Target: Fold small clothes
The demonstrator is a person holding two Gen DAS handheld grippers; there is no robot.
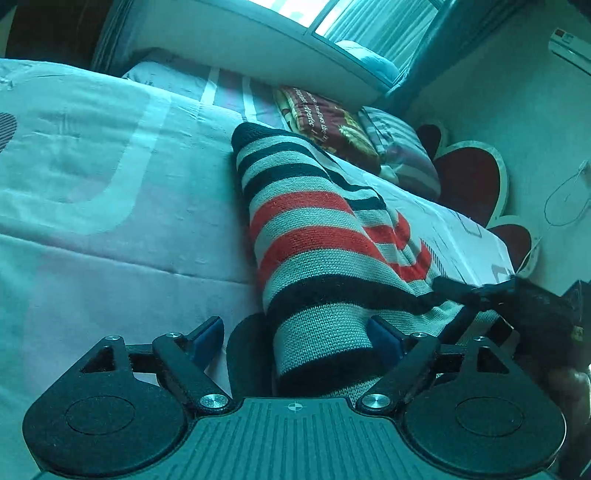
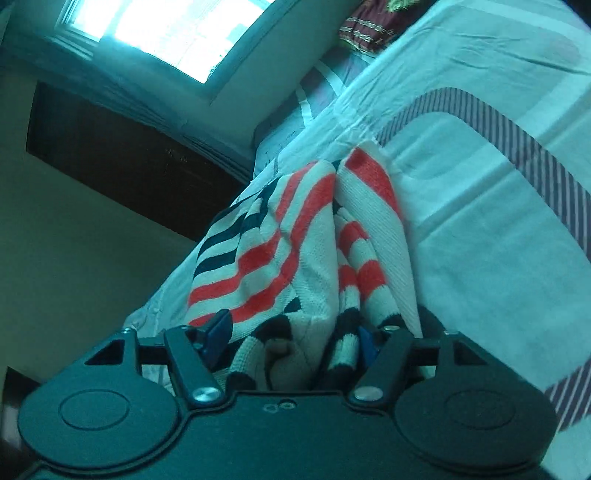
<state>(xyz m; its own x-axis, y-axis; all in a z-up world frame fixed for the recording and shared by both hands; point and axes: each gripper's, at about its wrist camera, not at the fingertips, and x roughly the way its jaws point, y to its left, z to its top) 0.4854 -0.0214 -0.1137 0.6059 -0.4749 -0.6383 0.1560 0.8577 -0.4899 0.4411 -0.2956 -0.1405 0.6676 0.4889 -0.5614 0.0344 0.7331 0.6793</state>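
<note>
Left wrist view looks along the left hand-held gripper [image 1: 295, 341], whose jaws stand wide with the striped knit garment [image 1: 325, 236] running up between them; the blue pad [image 1: 208, 334] on the picture's left is clear of the cloth, and the other pad sits just beside the knit, so nothing is pinched there. That garment, banded in grey, black and red, lies lengthwise on the bed [image 1: 110, 192], stretching away from the gripper toward the far end, where a dark red printed cloth [image 1: 328, 122] and a striped pillow [image 1: 402, 151] lie near the wall. A red heart-shaped headboard [image 1: 472, 177] stands against that wall. At the right edge of this view another black hand-held gripper [image 1: 458, 291] reaches over the near part of the garment. Right wrist view shows the right hand-held gripper [image 2: 291, 341] with its jaws at a middling width and a bunched mass of the same striped garment [image 2: 306, 251] filling the gap between them; the cloth touches both blue pads [image 2: 218, 332], though whether it is firmly squeezed I cannot tell. Beyond it the knit drapes over the bed's edge [image 2: 461, 229], with a bright window [image 2: 177, 33] above.
</note>
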